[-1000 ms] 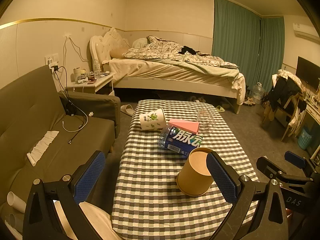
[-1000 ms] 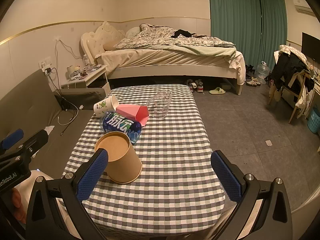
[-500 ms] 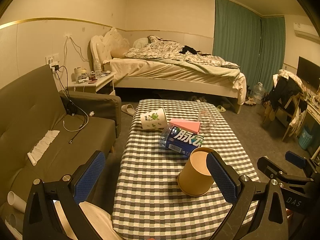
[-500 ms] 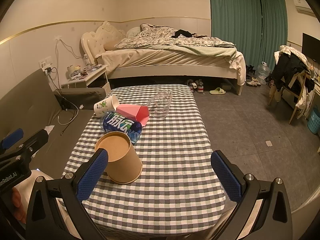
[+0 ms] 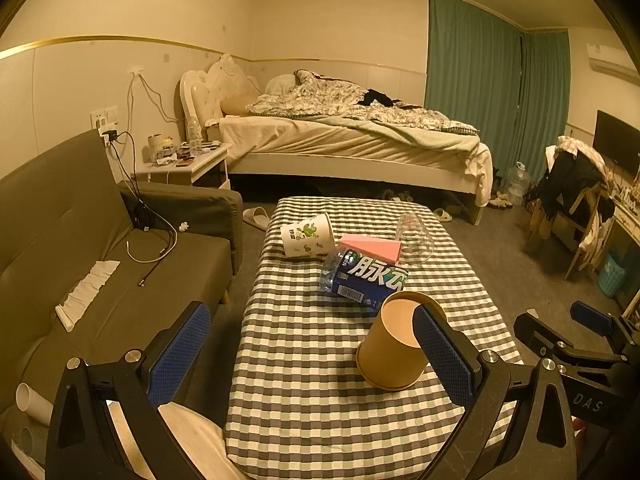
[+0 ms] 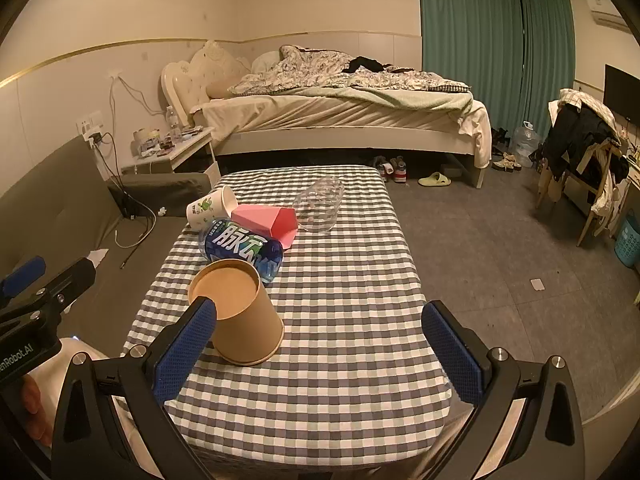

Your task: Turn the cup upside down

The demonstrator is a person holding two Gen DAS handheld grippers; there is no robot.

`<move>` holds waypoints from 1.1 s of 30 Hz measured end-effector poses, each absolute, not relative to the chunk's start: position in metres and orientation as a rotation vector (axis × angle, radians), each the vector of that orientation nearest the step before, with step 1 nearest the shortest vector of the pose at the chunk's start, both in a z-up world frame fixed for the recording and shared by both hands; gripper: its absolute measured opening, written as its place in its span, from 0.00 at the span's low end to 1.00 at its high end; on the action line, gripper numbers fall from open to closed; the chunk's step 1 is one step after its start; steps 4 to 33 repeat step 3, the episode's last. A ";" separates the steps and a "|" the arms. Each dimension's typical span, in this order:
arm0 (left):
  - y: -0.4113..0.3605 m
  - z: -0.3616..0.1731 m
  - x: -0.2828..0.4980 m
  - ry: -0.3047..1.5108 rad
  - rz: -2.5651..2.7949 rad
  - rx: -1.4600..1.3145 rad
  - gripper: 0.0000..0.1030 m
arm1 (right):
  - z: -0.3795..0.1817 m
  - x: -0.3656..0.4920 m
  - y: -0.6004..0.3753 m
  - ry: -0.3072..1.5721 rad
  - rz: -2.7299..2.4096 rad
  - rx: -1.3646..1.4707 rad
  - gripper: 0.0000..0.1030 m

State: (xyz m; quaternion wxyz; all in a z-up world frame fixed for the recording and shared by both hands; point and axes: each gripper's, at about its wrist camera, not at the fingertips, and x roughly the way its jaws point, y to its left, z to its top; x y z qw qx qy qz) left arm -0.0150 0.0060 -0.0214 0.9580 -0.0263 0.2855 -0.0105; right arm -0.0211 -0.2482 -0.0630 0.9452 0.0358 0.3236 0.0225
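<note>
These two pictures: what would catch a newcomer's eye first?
Probably the brown paper cup standing upside down, wide mouth on the checked table, nearest the cameras. Behind it lie a blue bottle, a pink carton, a white printed cup and a clear cup, all on their sides. Both grippers, left and right, frame the view, wide open.

A checked cloth covers the tabletop (image 6: 340,360). Toward its far end lie a blue-labelled bottle (image 6: 240,246) on its side, a pink box (image 6: 266,220) just behind it, a white printed paper cup (image 6: 210,207) tipped over at the far left, and a clear plastic cup (image 6: 320,204) on its side to the right. A grey sofa (image 5: 80,260) stands left, an unmade bed (image 5: 348,136) beyond, green curtains (image 5: 480,80) far right.
</note>
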 end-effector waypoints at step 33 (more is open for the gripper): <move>0.006 -0.023 -0.018 0.573 -0.029 -0.052 1.00 | -0.064 -0.022 -0.248 0.660 0.045 0.073 1.00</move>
